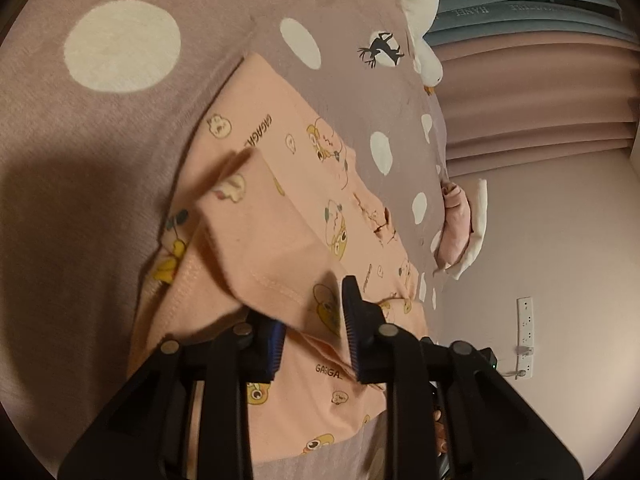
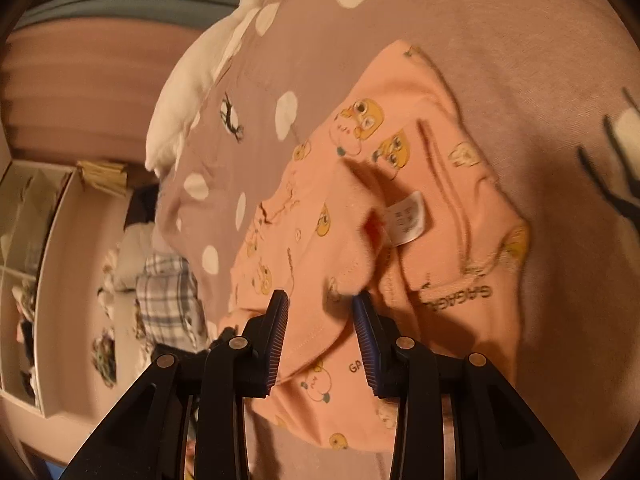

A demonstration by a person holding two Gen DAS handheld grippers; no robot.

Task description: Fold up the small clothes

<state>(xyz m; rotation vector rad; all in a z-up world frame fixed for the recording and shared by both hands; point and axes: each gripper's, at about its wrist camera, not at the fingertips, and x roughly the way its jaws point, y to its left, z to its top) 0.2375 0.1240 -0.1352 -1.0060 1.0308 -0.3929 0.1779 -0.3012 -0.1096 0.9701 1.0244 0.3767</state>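
Peach garment [image 1: 304,184] amid open bedspread [image 1: 120,152]

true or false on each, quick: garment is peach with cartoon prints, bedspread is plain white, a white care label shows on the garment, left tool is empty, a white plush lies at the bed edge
1. The garment is peach with cartoon prints: true.
2. The bedspread is plain white: false, it is mauve with white dots.
3. A white care label shows on the garment: true.
4. The left tool is empty: false, a fold of the garment lies between its fingers.
5. A white plush lies at the bed edge: true.
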